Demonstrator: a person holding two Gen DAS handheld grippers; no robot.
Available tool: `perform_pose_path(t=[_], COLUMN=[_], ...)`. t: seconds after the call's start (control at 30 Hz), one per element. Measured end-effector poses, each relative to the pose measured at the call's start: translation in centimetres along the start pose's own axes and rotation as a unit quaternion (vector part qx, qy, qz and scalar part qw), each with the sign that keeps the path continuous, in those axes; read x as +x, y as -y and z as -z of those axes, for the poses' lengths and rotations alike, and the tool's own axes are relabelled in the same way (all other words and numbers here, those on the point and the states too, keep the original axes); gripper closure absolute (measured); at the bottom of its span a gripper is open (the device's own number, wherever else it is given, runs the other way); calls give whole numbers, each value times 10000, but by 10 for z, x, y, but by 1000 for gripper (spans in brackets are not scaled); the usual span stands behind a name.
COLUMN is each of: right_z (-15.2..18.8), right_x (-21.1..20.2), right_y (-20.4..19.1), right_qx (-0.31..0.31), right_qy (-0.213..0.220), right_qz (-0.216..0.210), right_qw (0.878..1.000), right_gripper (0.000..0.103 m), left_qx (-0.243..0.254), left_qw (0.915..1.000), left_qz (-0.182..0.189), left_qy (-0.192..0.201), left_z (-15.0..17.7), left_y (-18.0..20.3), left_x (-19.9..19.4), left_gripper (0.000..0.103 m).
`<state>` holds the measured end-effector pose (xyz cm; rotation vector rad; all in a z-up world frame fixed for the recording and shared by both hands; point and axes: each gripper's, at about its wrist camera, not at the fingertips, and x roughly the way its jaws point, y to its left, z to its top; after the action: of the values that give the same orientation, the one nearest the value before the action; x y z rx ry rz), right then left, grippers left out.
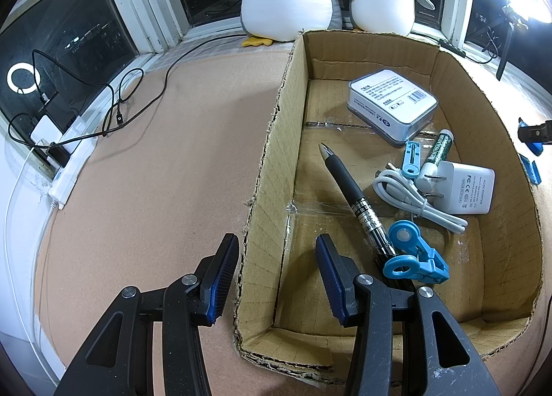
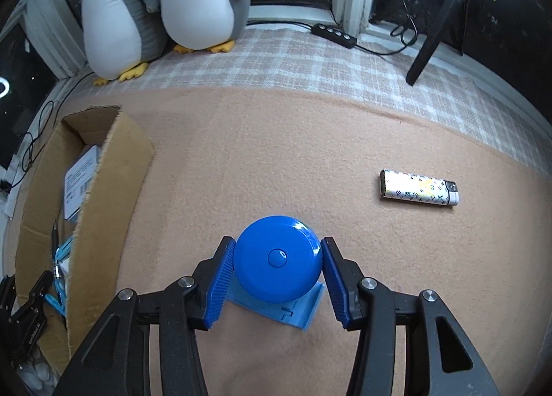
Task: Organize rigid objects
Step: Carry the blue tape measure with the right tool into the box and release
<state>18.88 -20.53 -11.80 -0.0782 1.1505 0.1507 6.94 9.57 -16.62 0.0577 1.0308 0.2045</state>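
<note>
R gripper point(image 2: 277, 271) fingers pinch blue disc point(image 2: 277, 259) — keep level toward box point(image 2: 114, 168); L gripper point(image 1: 276, 275) part-open, straddles box wall w/o gripping.

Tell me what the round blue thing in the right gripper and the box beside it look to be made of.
Round blue disc: probably hard glossy plastic, since sharp light glints show on its smooth dome and the pads of the right gripper do not dent it.
Box: plain brown corrugated cardboard, matte, with ragged torn edges and clear tape across the floor.
</note>
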Motion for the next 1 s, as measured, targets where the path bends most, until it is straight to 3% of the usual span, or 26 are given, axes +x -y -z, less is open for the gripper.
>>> perform_pose_path(t=[0.63,1.0], right_z=[8,13], right_x=[-69,-66], right_y=[-103,-161], right_qx=[-1062,-1582], right_qy=[750,844], right_qz=[-675,-940], right_qw=[9892,9793], right_gripper=[57,57], left_qx=[-15,-41], left_qw=[10000,10000], left_qz=[6,18], left_qy=[5,7], left_z=[0,-1], left_y=[1,2], left_x=[0,2], left_gripper=[53,53])
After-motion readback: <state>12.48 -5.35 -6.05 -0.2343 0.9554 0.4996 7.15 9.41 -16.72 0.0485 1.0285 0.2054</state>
